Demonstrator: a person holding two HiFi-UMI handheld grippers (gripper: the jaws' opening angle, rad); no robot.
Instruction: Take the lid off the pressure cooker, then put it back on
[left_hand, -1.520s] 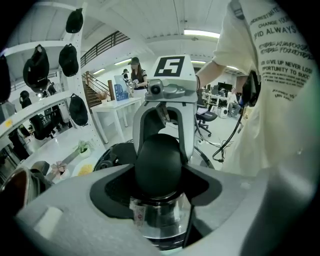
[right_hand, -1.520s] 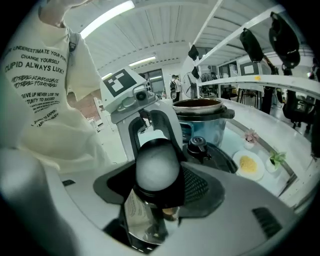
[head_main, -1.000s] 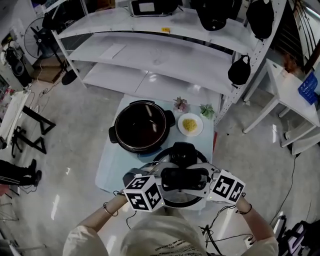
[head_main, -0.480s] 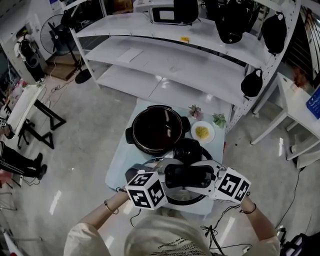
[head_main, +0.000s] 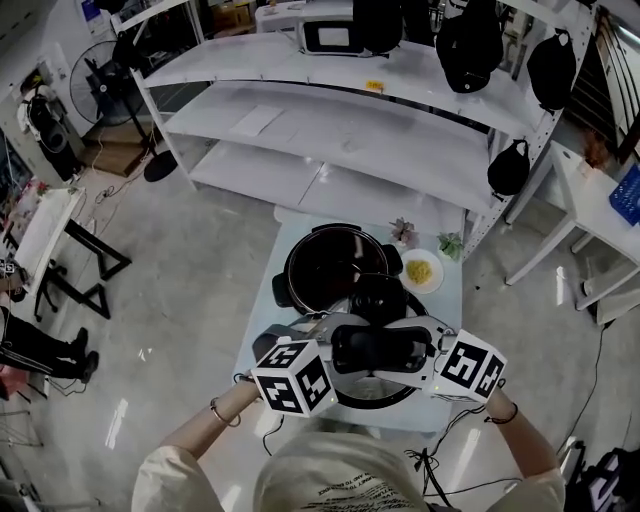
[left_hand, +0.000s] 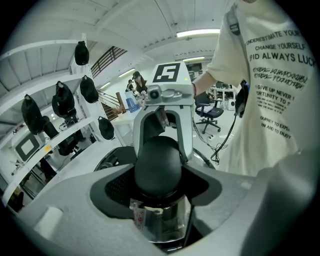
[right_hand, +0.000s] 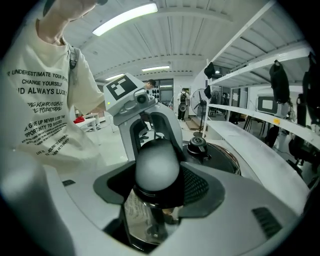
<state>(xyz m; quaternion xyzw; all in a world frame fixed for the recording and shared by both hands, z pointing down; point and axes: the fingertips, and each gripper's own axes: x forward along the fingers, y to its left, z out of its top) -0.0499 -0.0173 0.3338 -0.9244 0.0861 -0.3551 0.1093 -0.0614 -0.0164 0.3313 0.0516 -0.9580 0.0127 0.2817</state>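
Since a second ago the lid (head_main: 378, 392) has come closer to the pressure cooker pot (head_main: 330, 262). Its far edge was then clear of the pot's near right side. That edge, with the valve knob (head_main: 378, 298), now overlaps the pot's near right rim in the head view.

The grip is unchanged. The left tongs (head_main: 333, 345) and the right tongs (head_main: 424, 352) each clamp one rounded end of the black handle (head_main: 375, 348) from opposite sides. Their jaws are spread wide with the pads pressed on, and each gripper view shows the other tongs facing it across the handle. The lid is held above the counter (head_main: 262, 322). The pot stands uncovered and dark inside.

The lid's near rim lies over the counter's near edge, close to the person's chest. A small plate (head_main: 420, 271) of yellow food sits just beside the pot on its right, with two little plants (head_main: 405, 232) at the far right corner. Left of the pot there is a strip of counter, then open floor (head_main: 180, 260). A white shelf rack (head_main: 330, 130) stands along the counter's far edge, and a white table (head_main: 590, 200) is well apart on the right.
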